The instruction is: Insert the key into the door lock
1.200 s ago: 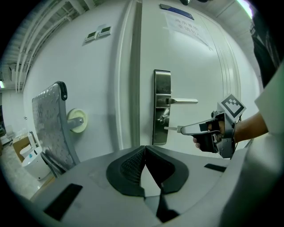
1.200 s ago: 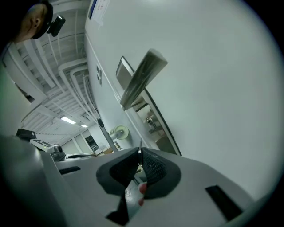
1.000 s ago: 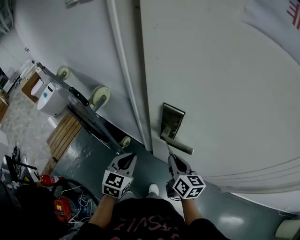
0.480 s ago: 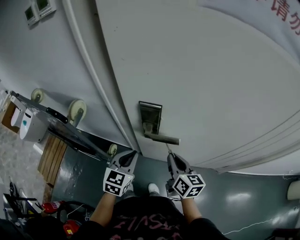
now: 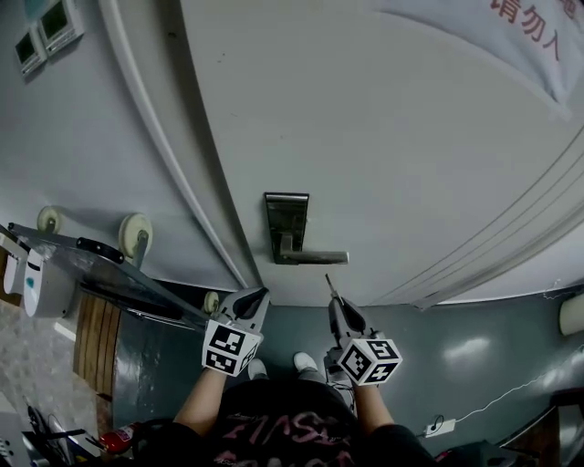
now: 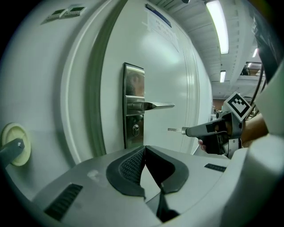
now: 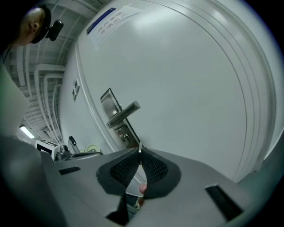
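A white door point(image 5: 392, 155) carries a steel lock plate point(image 5: 286, 228) with a lever handle point(image 5: 312, 259). In the left gripper view the keyhole point(image 6: 136, 129) sits on the plate just below the handle point(image 6: 148, 105). My right gripper point(image 5: 334, 304) is shut on a thin metal key point(image 5: 329, 285) that points up at the door, its tip just below the handle's free end and short of the door. In the right gripper view the key point(image 7: 140, 148) stands between the pads, with the keyhole point(image 7: 127, 138) ahead and to the left. My left gripper point(image 5: 258, 295) is shut on nothing, below and left of the lock.
A metal cart point(image 5: 100, 269) with pale wheels point(image 5: 135, 233) leans by the wall at left, a white device point(image 5: 36, 285) beside it. Wall switches point(image 5: 46, 25) sit at the upper left. A red-printed banner point(image 5: 520, 36) hangs on the door. A cable point(image 5: 511, 390) crosses the grey floor.
The head view has swung so the lock sits nearer the middle. Both grippers have come up towards the door, and the key tip now lies just under the handle.
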Demonstrator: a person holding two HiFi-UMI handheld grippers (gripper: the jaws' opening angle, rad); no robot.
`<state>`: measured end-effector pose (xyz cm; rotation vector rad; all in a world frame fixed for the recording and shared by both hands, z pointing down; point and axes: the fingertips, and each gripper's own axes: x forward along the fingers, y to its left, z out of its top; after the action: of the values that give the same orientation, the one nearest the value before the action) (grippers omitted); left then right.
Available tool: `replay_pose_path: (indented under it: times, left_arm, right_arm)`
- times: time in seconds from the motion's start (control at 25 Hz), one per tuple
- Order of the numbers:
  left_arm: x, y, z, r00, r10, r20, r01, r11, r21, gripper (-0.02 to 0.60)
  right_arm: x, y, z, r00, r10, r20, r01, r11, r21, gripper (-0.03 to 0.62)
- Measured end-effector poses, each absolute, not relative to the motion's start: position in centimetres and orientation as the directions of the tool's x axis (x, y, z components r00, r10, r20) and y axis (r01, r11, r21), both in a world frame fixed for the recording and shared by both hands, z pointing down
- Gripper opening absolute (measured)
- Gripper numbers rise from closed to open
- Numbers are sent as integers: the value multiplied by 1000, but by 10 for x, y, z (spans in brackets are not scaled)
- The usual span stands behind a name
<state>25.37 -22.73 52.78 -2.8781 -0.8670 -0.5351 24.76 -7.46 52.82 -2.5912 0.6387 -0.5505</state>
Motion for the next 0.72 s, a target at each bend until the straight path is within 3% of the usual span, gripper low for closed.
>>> replay_pose_path:
  times: [0.72]
  left_arm:
    - [233, -241, 527, 678, 663, 317, 701, -714, -6, 12]
  right_arm:
    - [204, -103, 525, 890, -382, 247, -217, -834, -508, 80]
